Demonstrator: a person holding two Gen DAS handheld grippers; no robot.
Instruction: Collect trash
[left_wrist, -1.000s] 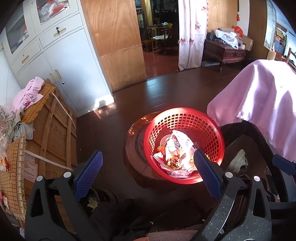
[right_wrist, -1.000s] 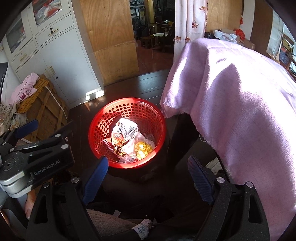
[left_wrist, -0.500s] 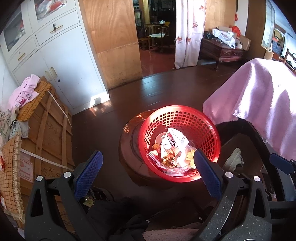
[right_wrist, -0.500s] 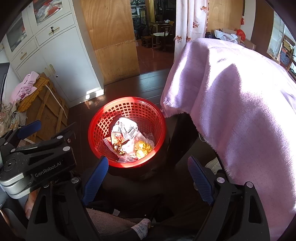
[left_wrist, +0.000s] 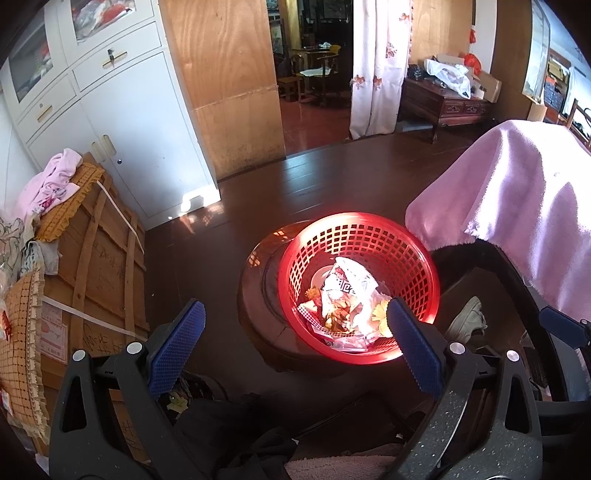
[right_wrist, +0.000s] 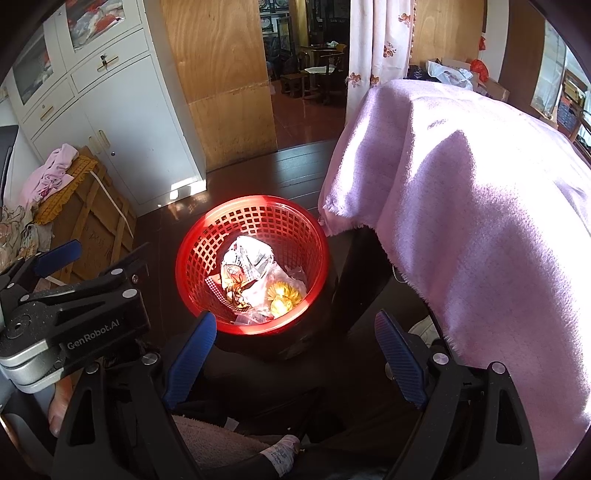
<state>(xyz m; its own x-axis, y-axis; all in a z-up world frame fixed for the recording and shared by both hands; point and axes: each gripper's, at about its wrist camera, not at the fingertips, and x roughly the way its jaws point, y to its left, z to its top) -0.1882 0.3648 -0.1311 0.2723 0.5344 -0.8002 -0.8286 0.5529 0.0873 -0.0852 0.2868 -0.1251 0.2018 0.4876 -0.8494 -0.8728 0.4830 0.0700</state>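
Your left gripper (left_wrist: 293, 334) and right gripper (right_wrist: 295, 338) both hang with jaws spread wide and nothing between them. Just beyond the blue pads sits the round red plastic mesh basket (right_wrist: 207, 240) on a dark round wooden stool (left_wrist: 258, 291), holding crumpled wrappers and scraps of trash (left_wrist: 347, 299). A pink fuzzy blanket (right_wrist: 480, 206) drapes beside it; a white cabinet (left_wrist: 125, 140) stands farther back

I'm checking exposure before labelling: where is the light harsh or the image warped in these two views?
Left wrist: sun glares on the red basket rim and trash; foreground is dark and the edges are bent by the fisheye. Right wrist: the pink towel is nearly blown out, the basket glows, and the floor under it is lost in shadow.
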